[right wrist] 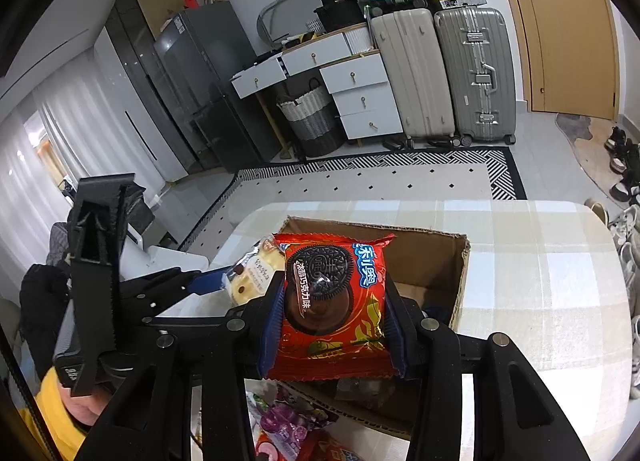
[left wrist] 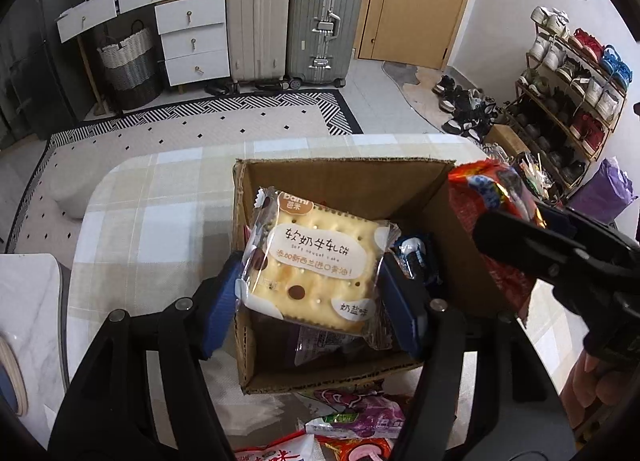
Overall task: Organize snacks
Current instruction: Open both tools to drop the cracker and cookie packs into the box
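Beneath carton [left wrist: 344, 177]: checked tablecloth [left wrist: 160, 213]

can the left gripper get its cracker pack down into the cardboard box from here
Probably yes. The left gripper holds the cracker pack right above the cardboard box, whose top is open. The right gripper with its red cookie pack crowds the right side.
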Tool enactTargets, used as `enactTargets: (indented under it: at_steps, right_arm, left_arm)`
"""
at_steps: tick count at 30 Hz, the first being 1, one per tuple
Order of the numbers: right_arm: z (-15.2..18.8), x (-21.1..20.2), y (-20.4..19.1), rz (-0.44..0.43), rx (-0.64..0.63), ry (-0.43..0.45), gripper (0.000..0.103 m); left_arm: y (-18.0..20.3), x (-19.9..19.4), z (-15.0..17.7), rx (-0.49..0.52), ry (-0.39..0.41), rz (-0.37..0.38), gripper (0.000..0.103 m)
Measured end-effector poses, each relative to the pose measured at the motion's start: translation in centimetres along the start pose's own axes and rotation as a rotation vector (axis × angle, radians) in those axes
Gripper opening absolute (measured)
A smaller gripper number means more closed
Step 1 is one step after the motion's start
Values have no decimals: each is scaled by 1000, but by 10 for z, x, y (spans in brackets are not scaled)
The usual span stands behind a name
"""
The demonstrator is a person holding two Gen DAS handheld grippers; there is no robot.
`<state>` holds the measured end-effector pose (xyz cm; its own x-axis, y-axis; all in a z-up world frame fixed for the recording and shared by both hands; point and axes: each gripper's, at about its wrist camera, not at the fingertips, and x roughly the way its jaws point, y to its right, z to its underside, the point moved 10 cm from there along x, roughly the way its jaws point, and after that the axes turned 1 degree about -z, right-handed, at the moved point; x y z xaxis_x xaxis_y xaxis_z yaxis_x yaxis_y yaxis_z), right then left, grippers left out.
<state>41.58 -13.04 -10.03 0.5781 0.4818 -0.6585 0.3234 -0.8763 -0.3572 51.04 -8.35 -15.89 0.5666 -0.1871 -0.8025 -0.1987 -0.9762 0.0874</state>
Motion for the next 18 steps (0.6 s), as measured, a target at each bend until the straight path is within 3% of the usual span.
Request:
enactTargets:
  at_steps: [8,18]
  right_arm:
    - [4,5,1,-10,4,-9,44]
    - [6,1,6,8,14,-7,44]
  left_arm:
    - [6,-2,10,16,11,-8,65]
    - [5,-22,18,24,33,-23,79]
